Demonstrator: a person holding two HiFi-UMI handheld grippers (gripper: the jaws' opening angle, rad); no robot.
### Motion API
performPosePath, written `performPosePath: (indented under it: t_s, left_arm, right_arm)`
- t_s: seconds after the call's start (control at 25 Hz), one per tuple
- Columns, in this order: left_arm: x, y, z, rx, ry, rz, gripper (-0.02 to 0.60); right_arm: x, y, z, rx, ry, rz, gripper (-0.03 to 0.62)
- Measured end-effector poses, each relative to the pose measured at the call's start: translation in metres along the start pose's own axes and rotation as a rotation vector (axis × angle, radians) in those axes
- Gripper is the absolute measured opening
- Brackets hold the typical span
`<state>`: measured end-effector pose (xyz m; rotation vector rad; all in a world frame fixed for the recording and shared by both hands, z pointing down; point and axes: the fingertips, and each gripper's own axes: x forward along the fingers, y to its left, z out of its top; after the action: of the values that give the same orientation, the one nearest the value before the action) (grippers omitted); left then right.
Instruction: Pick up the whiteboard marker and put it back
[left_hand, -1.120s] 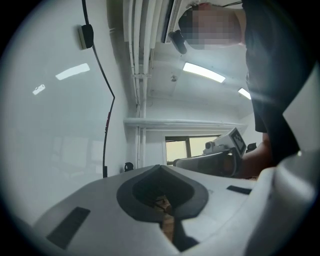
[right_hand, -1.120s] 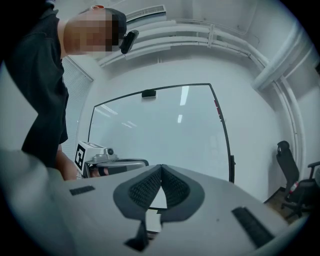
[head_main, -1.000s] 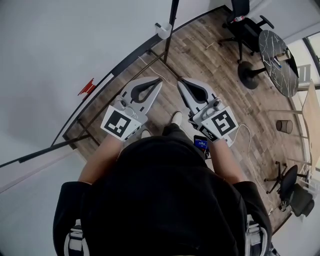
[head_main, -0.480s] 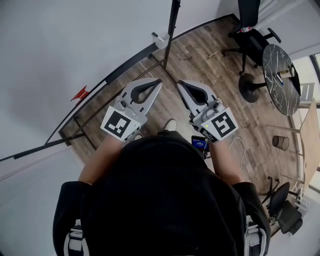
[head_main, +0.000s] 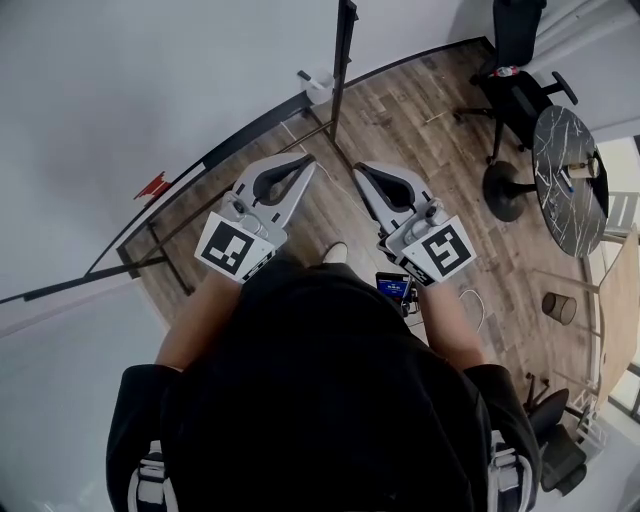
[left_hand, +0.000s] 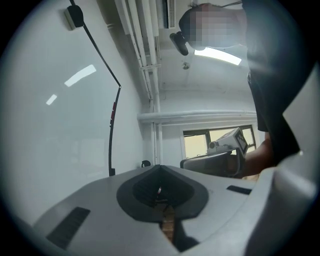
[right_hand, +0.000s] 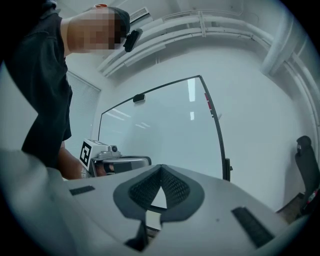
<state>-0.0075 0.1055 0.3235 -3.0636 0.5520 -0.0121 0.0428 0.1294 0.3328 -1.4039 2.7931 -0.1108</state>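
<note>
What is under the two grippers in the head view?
Under the left gripper and the right gripper lies a wooden floor. A light shoe shows between them. The person's body covers the floor that is closer in.

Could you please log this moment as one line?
left tongs: shut, empty | right tongs: shut, empty | both level, side by side | whiteboard ahead

The whiteboard (head_main: 150, 90) blocks ahead-left; bare wood floor (head_main: 430, 120) lies open toward the chair (head_main: 517, 85).
</note>
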Motion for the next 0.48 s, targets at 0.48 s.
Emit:
performPosePath:
  t_s: [0.48]
  left_arm:
    - [0.014,0.046,-0.011,-0.005,0.022,0.071,0.003]
  right_arm:
    - [0.036,-0.035,-0.013,0.027,0.007,0.042,-0.002]
